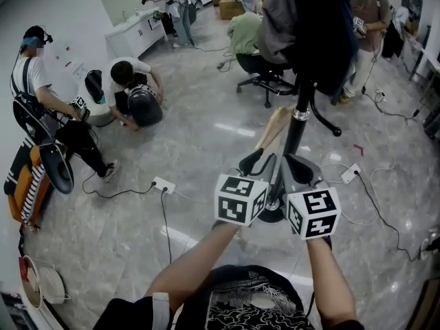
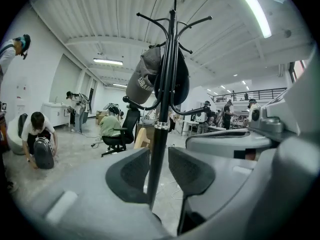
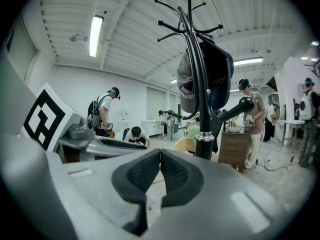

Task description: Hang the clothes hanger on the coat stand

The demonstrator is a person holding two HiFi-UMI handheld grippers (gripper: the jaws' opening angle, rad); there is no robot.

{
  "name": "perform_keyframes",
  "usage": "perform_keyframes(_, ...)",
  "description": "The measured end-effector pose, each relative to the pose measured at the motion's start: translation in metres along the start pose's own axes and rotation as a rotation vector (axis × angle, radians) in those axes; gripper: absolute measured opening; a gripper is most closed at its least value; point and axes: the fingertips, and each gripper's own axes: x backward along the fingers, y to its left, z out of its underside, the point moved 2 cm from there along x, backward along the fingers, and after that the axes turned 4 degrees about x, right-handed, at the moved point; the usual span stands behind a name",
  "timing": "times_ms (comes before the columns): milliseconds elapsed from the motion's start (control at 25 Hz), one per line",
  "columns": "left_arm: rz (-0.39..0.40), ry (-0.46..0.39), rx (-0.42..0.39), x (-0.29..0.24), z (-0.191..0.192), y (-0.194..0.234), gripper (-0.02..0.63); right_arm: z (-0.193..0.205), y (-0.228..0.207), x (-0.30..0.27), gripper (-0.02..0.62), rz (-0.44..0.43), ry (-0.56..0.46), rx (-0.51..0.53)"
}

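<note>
currently, item by item:

- left gripper (image 2: 159,160): jaws spread. the pole of the coat stand (image 1: 297,126) stands in the gap between them. it runs close along the left pad and clear of the right one. i cannot tell whether the left pad touches it.
- right gripper (image 3: 160,170): jaws pressed together, pad on pad, nothing between them. the pole rises just to their right in the right gripper view, beyond the tips.
- pose, head view: i hold both grippers side by side, low and out in front of me, pointing forward at the foot of the stand. my left forearm (image 1: 199,253) reaches in from the lower left and my right forearm (image 1: 331,280) comes up from below, both bare. the left marker cube (image 1: 240,199) and the right marker cube (image 1: 313,212) sit near each other, with the stand's round base (image 1: 273,214) showing between them.
- coat stand: upright on the glossy grey floor (image 1: 206,136), hooks at the top. a grey cap (image 2: 144,79) and a dark garment (image 2: 179,81) hang on it.
- pale wooden piece (image 1: 275,126): low down, just beyond the pole. i cannot tell whether it is the clothes hanger.
</note>
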Motion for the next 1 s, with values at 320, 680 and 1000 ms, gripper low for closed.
perform_keyframes(320, 0.01, -0.001, -0.019, 0.014, -0.007, -0.009, 0.106, -0.004, 0.005, 0.008, 0.002, 0.003, -0.01, -0.004)
perform_keyframes(680, 0.026, 0.0, -0.044, 0.026, -0.008, -0.022, 0.104, -0.001, 0.011, 0.019, 0.002, 0.015, -0.016, -0.009)
perform_keyframes(1000, 0.038, -0.003, -0.064, 0.038, -0.007, -0.031, 0.081, -0.002, 0.022, 0.03, 0.002, 0.015, -0.012, 0.007)
